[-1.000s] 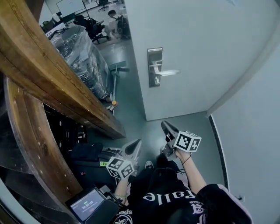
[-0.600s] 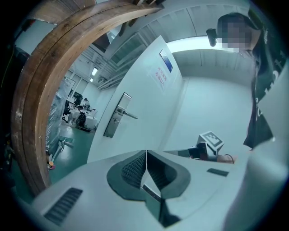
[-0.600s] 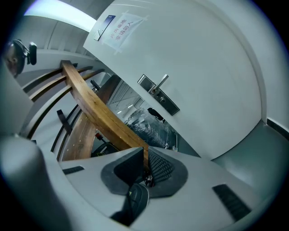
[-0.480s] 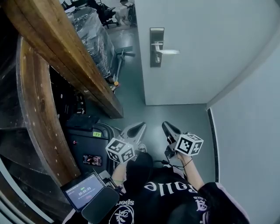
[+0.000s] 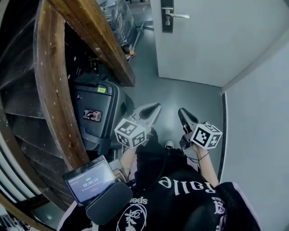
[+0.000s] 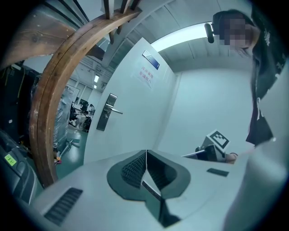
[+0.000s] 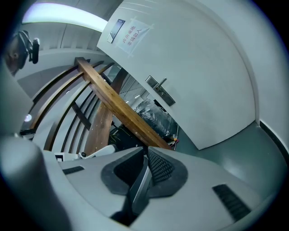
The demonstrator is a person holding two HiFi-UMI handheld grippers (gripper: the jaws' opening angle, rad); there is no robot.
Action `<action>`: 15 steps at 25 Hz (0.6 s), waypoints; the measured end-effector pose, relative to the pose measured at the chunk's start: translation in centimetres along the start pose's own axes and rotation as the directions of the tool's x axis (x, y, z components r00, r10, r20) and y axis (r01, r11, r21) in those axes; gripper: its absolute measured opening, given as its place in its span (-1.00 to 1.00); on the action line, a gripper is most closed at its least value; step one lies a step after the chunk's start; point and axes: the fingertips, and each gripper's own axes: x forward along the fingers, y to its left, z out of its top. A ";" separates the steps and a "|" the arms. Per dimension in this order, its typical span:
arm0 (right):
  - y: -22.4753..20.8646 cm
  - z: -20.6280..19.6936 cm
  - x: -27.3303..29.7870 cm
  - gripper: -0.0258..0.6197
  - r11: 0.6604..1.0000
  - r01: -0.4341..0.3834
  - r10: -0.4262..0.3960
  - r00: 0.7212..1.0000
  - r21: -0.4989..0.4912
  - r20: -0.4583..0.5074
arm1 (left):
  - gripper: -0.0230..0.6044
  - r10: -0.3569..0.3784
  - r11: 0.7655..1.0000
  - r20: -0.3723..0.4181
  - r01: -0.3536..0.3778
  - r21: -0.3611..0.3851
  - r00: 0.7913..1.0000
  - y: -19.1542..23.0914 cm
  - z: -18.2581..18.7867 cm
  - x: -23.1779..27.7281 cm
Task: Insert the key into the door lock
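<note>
The white door stands at the top of the head view, with its metal lock plate and lever handle far from both grippers. My left gripper and right gripper are held low, close to the person's body, side by side and pointing toward the door. In the left gripper view the jaws meet at the left gripper, with the lock plate small in the distance. The right gripper also shows its pads together, and the lock plate is far ahead. No key shows in any view.
A curved wooden stair rail and beam fill the left. Under them stands a black suitcase. A tablet screen hangs by the person's waist. Wrapped goods sit beyond the doorway. A grey wall closes the right.
The head view has tipped down and back, so the door and lock slid to the frame's top. Both grippers stay shut near the body, a little higher in the frame.
</note>
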 end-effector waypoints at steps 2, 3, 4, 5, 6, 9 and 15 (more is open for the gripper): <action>0.3 -1.0 -1.8 -0.79 1.000 -0.009 0.009 1.000 0.005 -0.002 | -0.90 0.017 1.000 -0.003 -0.017 -0.005 1.000 -1.6 -1.1 -1.2; 0.5 -1.4 -2.3 -0.79 1.000 -0.016 0.016 1.000 0.007 -0.004 | -0.90 0.027 1.000 -0.002 -0.027 -0.008 1.000 -2.2 -1.4 -1.8; 0.7 -1.8 -2.6 -0.79 1.000 -0.024 0.024 1.000 0.008 -0.007 | -0.90 0.038 0.999 0.000 -0.038 -0.010 0.999 -2.6 -1.7 -2.4; 1.0 -2.2 -2.8 -0.79 0.999 -0.033 0.033 0.999 0.009 -0.012 | -0.90 0.049 0.999 0.001 -0.049 -0.010 0.999 -2.8 -1.9 -3.0; 1.3 -2.6 -2.8 -0.79 0.999 -0.042 0.042 0.999 0.009 -0.018 | -0.90 0.059 0.998 0.001 -0.059 -0.009 0.998 -3.0 -2.1 -3.5; 2.4 -3.4 -2.8 -0.79 0.998 -0.061 0.061 0.998 0.003 -0.029 | -0.90 0.073 0.997 0.006 -0.073 -0.013 0.997 -3.3 -2.2 -4.8; 4.4 -4.6 -2.2 -0.79 0.998 -0.056 0.056 0.998 -0.015 -0.015 | -0.90 0.048 0.999 0.007 -0.048 -0.021 0.999 -3.4 -2.7 -7.3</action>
